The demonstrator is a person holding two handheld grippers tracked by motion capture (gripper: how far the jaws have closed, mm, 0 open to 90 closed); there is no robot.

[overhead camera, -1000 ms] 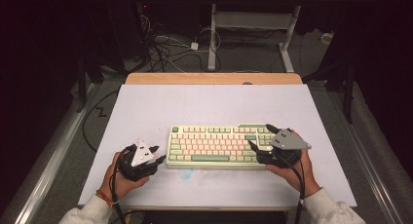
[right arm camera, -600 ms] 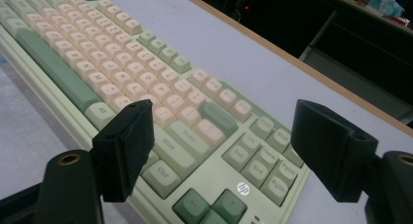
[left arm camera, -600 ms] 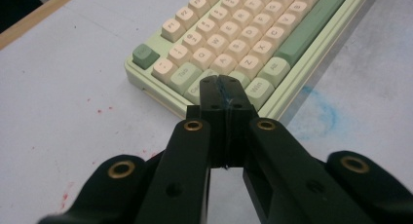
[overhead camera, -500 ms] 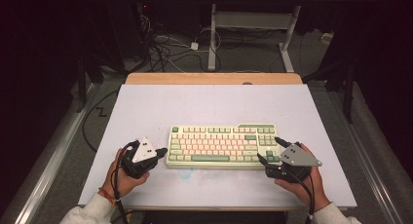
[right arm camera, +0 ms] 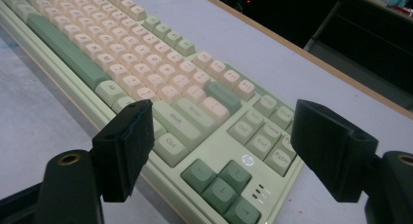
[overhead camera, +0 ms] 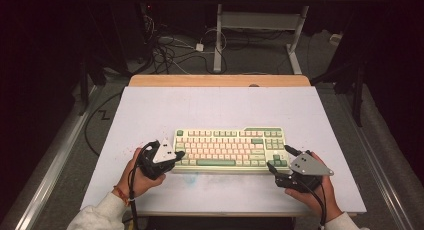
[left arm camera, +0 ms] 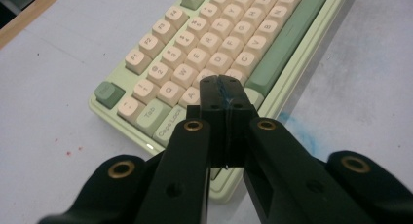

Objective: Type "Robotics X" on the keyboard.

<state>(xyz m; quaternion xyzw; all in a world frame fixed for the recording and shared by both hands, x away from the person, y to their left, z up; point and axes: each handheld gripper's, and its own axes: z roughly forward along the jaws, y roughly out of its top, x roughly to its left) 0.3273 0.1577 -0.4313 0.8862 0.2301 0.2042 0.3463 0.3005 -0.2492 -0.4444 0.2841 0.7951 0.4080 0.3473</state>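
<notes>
At near edge: left gripper (left arm camera: 225,90) closed, empty, over keyboard (overhead camera: 231,148) | right gripper (right arm camera: 219,151) agape, empty | next: press a key.

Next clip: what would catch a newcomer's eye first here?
The pale green keyboard with cream keys lies alone at the near middle of the white table. The left gripper, fingers pressed shut with nothing between them, sits over its lower left keys, while the right gripper gapes open at the arrow-key corner.
</notes>
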